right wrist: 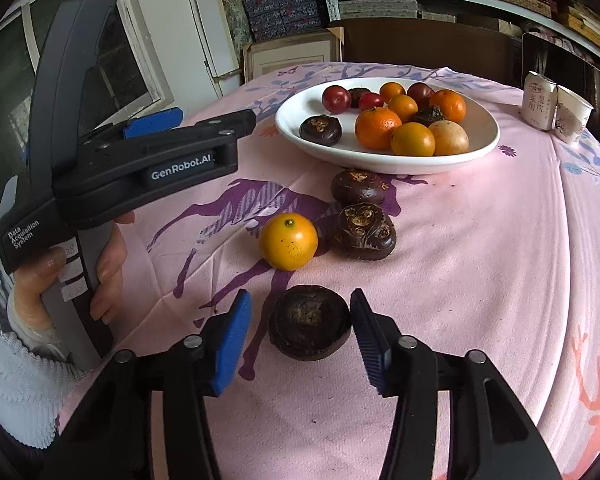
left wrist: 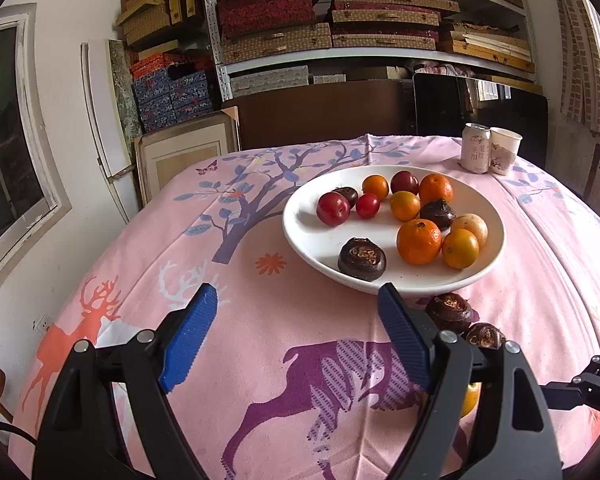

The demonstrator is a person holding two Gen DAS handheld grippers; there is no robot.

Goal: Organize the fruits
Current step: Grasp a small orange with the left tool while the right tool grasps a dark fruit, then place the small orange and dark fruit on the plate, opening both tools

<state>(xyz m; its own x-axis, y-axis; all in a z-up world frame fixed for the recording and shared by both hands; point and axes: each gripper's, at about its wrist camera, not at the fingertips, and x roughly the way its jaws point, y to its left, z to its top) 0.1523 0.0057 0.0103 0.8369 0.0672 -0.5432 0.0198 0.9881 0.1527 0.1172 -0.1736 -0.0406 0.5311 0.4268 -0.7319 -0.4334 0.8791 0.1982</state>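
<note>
A white plate (left wrist: pixel 300 236) (right wrist: pixel 288 128) holds several oranges, red plums and dark water chestnuts. On the pink cloth in the right wrist view lie a small orange (right wrist: pixel 288 241) and three dark water chestnuts: one (right wrist: pixel 359 186) by the plate, one (right wrist: pixel 363 231) beside the orange, one (right wrist: pixel 309 322) between my right fingers. My right gripper (right wrist: pixel 300 320) is open around that chestnut, with gaps on both sides. My left gripper (left wrist: pixel 296 312) is open and empty above the cloth, short of the plate; it also shows in the right wrist view (right wrist: pixel 204 120). Two chestnuts (left wrist: pixel 450 312) show beside its right finger.
A drink can (left wrist: pixel 475 148) (right wrist: pixel 538 100) and a paper cup (left wrist: pixel 505 150) (right wrist: pixel 571 114) stand at the far right of the table. Shelves of boxes (left wrist: pixel 340 20) and a dark chair back (left wrist: pixel 320 112) are behind the table. A window (left wrist: pixel 8 140) is at the left.
</note>
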